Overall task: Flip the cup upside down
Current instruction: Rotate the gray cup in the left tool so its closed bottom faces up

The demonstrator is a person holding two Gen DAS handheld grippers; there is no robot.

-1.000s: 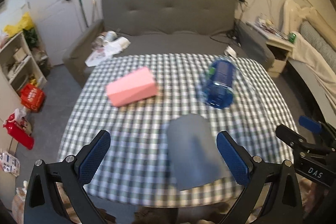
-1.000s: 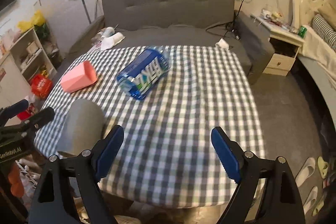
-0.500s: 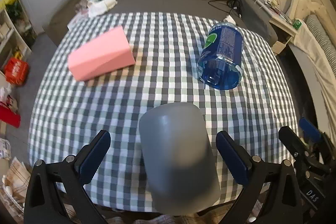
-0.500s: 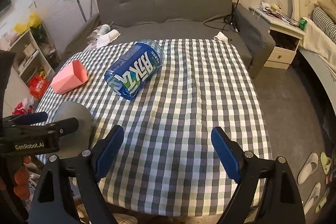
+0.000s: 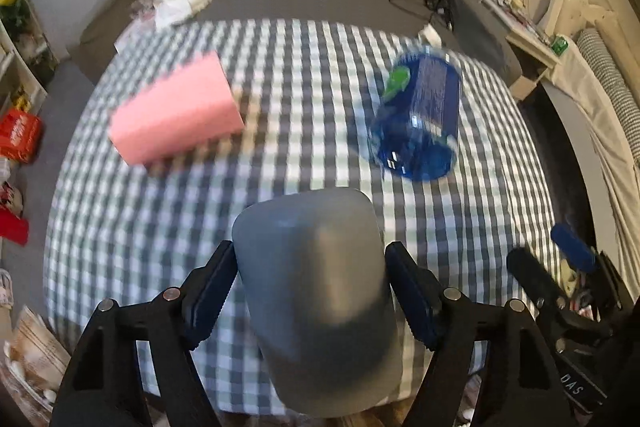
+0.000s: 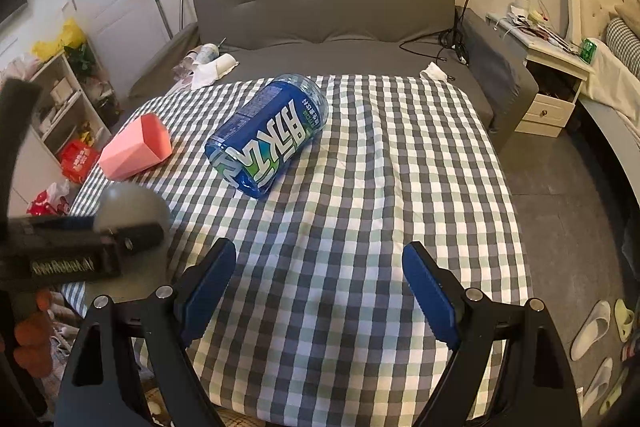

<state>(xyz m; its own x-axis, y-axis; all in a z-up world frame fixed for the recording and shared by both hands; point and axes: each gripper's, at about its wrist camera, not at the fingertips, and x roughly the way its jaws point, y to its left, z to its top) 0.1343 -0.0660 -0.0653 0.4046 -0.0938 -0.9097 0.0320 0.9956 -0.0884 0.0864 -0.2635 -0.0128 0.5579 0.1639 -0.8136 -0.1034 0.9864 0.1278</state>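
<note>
On the counter (image 5: 132, 243), the pink cup (image 5: 176, 123) lies on its side at the left. The left hand-held gripper (image 5: 308, 295), wide open half a second ago, has now clamped both pads onto the grey cup (image 5: 316, 291) near the front edge, so the flip can likely begin. Farther right lies the blue bottle (image 6: 268, 135). The right hand-held gripper (image 6: 316, 291) hangs open, holding nothing.

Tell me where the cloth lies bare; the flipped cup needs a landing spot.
Bare checked cloth spreads right of the blue bottle to the table edge. Crowded: the left side, with the pink cup, grey cup and left tool.
</note>
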